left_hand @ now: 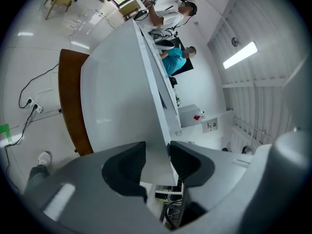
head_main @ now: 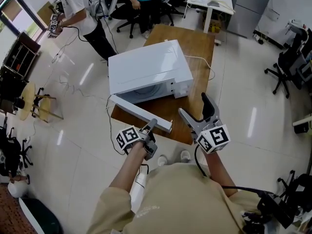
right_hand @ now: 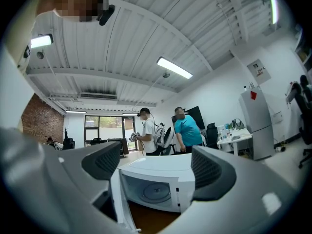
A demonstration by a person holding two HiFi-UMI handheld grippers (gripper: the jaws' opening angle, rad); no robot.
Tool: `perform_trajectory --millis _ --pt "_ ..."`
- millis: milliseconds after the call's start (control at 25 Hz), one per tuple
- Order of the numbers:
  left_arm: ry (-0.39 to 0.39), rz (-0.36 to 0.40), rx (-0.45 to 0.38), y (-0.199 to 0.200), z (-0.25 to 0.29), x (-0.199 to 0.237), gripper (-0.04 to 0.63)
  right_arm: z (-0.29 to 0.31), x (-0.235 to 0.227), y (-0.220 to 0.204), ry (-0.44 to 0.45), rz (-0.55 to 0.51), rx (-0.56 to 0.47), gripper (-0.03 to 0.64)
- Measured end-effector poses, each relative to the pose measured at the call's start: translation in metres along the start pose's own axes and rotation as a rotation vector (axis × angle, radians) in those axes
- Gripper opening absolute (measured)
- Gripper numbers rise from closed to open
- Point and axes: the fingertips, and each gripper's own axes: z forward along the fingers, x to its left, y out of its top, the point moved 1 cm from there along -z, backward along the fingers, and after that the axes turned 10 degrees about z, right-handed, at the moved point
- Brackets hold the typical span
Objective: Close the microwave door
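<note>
A white microwave sits on a brown wooden table. Its door stands swung out toward me past the table's front left corner, and the cavity with its turntable is exposed. My left gripper is shut on the door's free end; in the left gripper view both pads pinch the thin white door edge. My right gripper hangs open over the table's front edge, right of the door, with nothing between its fingers. It points at the microwave from the front.
A white power cable trails off the table's right side. Two people stand beyond the table beside office chairs. A white desk is at the back and a black chair stands at the right.
</note>
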Motion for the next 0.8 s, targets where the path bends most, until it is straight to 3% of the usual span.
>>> perform_trajectory --millis 800 --pt "0.021 -0.133 -0.133 0.04 0.083 -0.004 0.158 -0.005 -0.019 0.018 -0.036 -0.006 -0.012 0.442"
